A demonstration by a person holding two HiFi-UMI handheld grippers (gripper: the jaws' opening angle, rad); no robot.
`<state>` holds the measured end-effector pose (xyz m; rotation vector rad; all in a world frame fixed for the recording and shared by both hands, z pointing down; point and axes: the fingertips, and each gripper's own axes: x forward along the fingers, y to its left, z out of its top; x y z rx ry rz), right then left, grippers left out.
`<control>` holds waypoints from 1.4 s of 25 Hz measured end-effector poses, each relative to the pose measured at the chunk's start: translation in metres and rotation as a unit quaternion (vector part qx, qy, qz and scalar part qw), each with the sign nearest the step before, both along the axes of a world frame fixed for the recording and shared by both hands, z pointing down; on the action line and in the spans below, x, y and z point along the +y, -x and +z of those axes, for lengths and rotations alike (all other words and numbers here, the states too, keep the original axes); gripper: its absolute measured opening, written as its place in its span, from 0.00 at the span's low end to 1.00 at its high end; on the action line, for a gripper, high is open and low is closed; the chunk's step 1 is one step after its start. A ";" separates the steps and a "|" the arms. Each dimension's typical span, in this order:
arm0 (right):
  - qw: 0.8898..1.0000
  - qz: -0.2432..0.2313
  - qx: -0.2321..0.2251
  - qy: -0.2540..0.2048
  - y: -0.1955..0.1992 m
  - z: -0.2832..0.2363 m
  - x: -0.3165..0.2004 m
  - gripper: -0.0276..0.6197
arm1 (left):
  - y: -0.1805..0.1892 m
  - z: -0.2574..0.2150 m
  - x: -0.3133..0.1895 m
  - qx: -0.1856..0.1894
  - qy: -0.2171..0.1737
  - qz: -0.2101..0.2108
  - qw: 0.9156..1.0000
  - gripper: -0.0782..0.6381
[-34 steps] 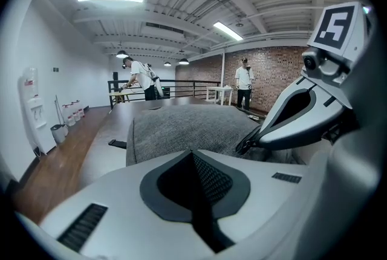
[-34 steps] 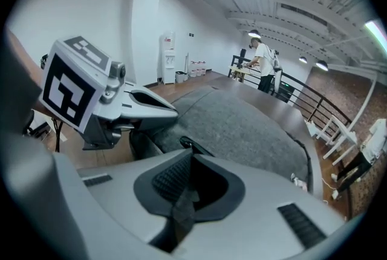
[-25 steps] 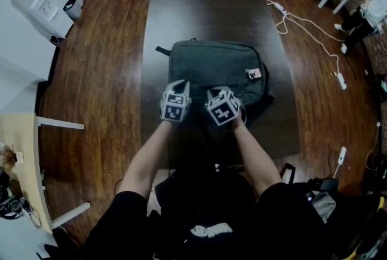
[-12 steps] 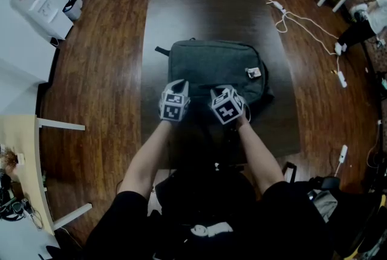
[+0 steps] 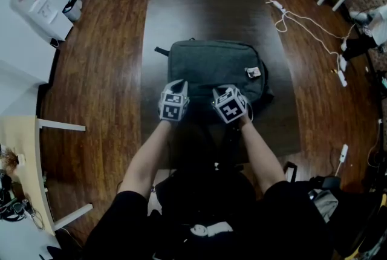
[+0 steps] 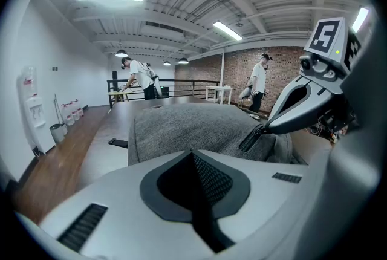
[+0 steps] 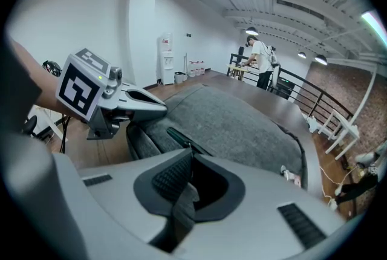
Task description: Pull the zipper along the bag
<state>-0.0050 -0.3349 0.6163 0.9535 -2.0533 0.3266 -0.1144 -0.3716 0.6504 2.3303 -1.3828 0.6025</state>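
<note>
Holding, item one: the zipper pull [image 7: 180, 201], a grey strip that I am taking for the pull, lying pinched between the closed jaws of my right claw [image 7: 188, 155].

Item two: the zipper [image 7: 181, 136], showing as a dark line on the bag's near part, just ahead of that claw.

Item three: the bag [image 5: 211, 68], a grey backpack, lying flat in the middle of the dark table [image 5: 181, 11], with a small tag [image 5: 254, 73] sitting near its right side.

Item four: my left claw [image 6: 193, 155], jaws together, sitting at the bag's near edge beside the right one. I am seeing no cloth between its pads, so I am not counting it as a firm hold.

Item five: the wooden floor [image 5: 97, 71] lying around the table, with a white cable [image 5: 302, 23] trailing on it, well apart from the bag.

Risks, as I am judging them:
- The thin strip is liable to be slipping out of the pads if I am tugging at an angle to the zipper's line.
- The slack bag is liable to be sliding or bunching along with the tug if the left claw is not pinning it.
- Bunched cloth is what I am expecting to jam the zipper.
</note>
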 end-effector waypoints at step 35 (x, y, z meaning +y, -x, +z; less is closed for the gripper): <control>0.999 0.020 -0.031 0.020 -0.040 0.007 -0.004 0.07 | 0.000 0.001 0.001 0.001 0.003 0.002 1.000 0.11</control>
